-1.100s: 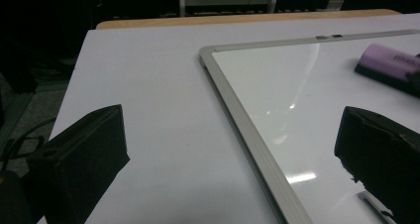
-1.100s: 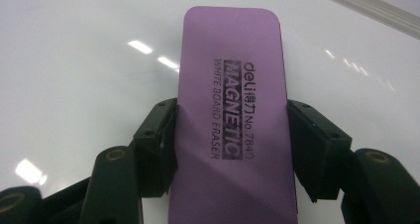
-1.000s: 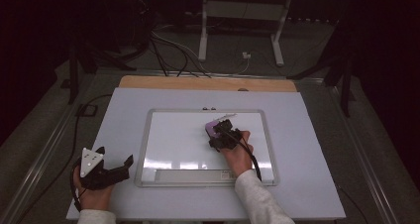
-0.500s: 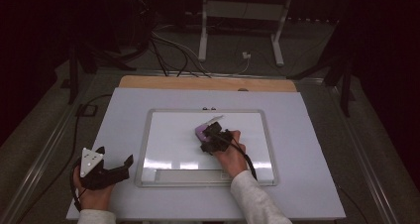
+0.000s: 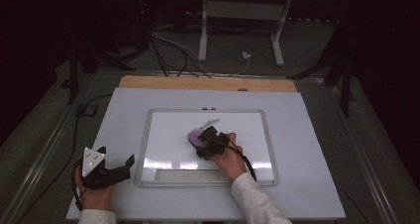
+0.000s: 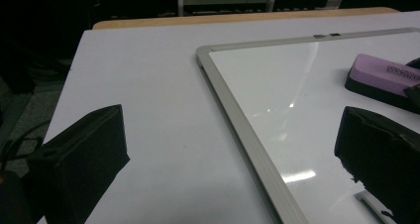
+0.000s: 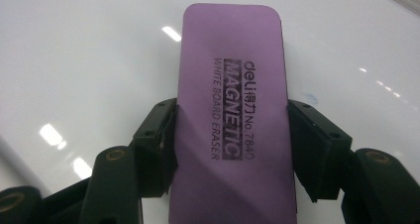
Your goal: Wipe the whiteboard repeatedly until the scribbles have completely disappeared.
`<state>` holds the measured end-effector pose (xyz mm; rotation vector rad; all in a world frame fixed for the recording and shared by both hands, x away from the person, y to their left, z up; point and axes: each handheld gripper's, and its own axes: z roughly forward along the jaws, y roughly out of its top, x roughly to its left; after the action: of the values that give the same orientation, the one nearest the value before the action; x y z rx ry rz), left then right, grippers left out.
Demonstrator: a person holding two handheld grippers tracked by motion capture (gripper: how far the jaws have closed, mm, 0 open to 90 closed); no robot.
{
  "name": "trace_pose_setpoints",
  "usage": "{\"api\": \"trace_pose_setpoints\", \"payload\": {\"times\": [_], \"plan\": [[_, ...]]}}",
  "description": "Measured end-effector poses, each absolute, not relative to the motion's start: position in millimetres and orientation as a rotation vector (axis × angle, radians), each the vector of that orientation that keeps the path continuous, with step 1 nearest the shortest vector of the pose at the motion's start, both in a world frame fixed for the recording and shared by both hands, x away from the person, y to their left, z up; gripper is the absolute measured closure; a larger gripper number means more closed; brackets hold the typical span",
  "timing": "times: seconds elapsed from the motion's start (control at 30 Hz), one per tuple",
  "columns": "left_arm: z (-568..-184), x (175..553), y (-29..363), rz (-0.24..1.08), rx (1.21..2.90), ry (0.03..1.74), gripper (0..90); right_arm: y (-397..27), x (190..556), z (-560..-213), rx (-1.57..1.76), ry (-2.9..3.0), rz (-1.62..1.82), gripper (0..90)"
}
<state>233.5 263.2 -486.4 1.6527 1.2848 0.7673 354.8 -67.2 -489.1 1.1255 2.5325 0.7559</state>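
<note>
A purple whiteboard eraser (image 7: 233,85) printed "MAGNETIC WHITE BOARD ERASER" lies flat on the whiteboard, and my right gripper (image 7: 233,120) is shut on its long sides. In the high view the eraser (image 5: 195,136) and right gripper (image 5: 205,140) are near the middle of the silver-framed whiteboard (image 5: 143,149). My left gripper (image 5: 117,155) rests at the table's front left, beside the board's left rim, open with nothing between its jaws. From the left gripper view the jaws of the left gripper (image 6: 228,159) straddle the board's rim (image 6: 237,120), and the eraser (image 6: 381,73) shows at the right.
The board lies on a white tabletop (image 5: 317,135) with a wooden strip (image 5: 208,84) along its far edge. A pen tray (image 5: 188,176) runs along the board's near rim. Stand legs (image 5: 203,35) and cables (image 5: 168,50) are on the floor beyond. A faint bluish smudge (image 7: 309,96) marks the board beside the eraser.
My right gripper has slid the eraser leftward across the board and slightly nearer to the person. The left gripper has stayed put.
</note>
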Motion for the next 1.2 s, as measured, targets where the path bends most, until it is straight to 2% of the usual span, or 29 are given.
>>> {"api": "trace_pose_setpoints", "payload": {"times": [0.37, 0.97, 1.2], "plan": [[-486, 233, 264, 0.769, 1.655, 1.285, 0.8, -120, 376, -490, 1.4, 2.313, 0.693, 41.0], [-487, 234, 262, 0.768, 1.658, 1.285, 0.8, -99, 373, -489, 1.261, 2.426, 0.707, 41.0], [-487, 233, 266, 0.771, 1.647, 1.291, 0.8, -118, 384, -490, 1.38, 2.323, 0.673, 41.0]]}}
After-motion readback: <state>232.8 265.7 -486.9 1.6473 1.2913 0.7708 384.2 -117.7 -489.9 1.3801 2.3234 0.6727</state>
